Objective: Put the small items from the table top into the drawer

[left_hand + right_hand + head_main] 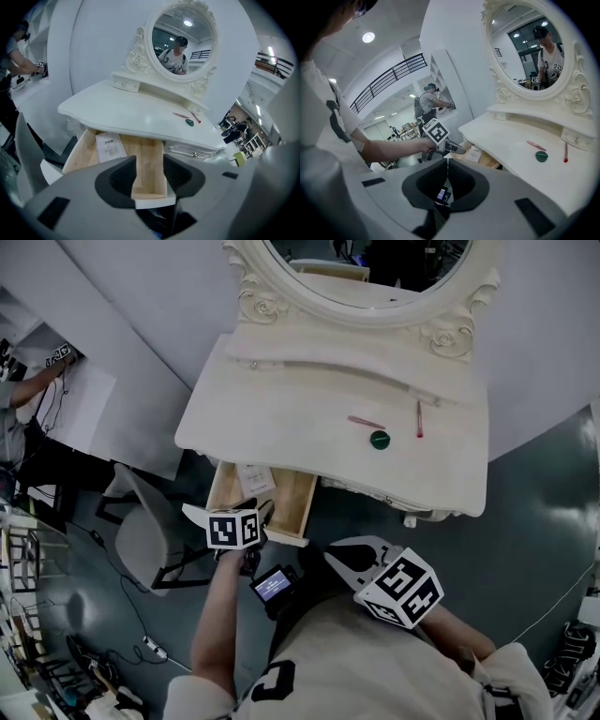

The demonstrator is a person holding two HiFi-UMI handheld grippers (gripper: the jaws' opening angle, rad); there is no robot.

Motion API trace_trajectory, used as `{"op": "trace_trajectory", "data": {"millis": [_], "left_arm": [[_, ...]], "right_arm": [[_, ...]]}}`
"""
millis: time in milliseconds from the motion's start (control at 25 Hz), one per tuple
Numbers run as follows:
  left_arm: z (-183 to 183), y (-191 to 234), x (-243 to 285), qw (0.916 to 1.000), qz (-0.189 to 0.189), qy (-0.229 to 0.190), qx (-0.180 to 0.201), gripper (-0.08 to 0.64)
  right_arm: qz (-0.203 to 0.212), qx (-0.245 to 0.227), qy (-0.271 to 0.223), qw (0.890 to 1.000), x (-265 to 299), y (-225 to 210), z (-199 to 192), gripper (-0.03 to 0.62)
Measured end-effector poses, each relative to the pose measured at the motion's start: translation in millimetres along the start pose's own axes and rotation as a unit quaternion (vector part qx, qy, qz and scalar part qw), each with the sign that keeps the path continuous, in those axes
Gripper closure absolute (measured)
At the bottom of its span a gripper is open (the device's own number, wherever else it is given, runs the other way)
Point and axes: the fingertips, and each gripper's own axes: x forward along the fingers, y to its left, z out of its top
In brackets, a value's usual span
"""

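The table (281,418) fills the upper middle of the head view. Its drawer (289,510) stands pulled out under the lower left edge, ready to take things. My left gripper (150,161) sits at the drawer's front, jaws spread, the front right corner showing between them. I'd guess it is placed there to steady the drawer, forearm reaching straight forward. My right gripper (447,165) hangs low at lower right, jaws pressed together on nothing, well apart from the work. A paper (110,146) lies inside the drawer. The pink stick (366,421), red stick (419,418) and green disc (379,439) lie right of centre on the table top, none in the drawer yet
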Motion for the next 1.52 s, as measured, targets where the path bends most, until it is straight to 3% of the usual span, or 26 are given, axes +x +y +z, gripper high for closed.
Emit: {"op": "trace_trajectory", "data": {"millis": [760, 1520], "left_arm": [[14, -77, 5, 0.9997, -0.005, -0.025, 0.006, 0.334], [26, -167, 12, 0.9978, -0.011, -0.048, 0.043, 0.334]], "right_arm": [[-0.017, 0.002, -0.031, 0.999, -61, -33, -14, 0.565], [-0.029, -0.007, -0.047, 0.998, -130, -65, -42, 0.565]]}}
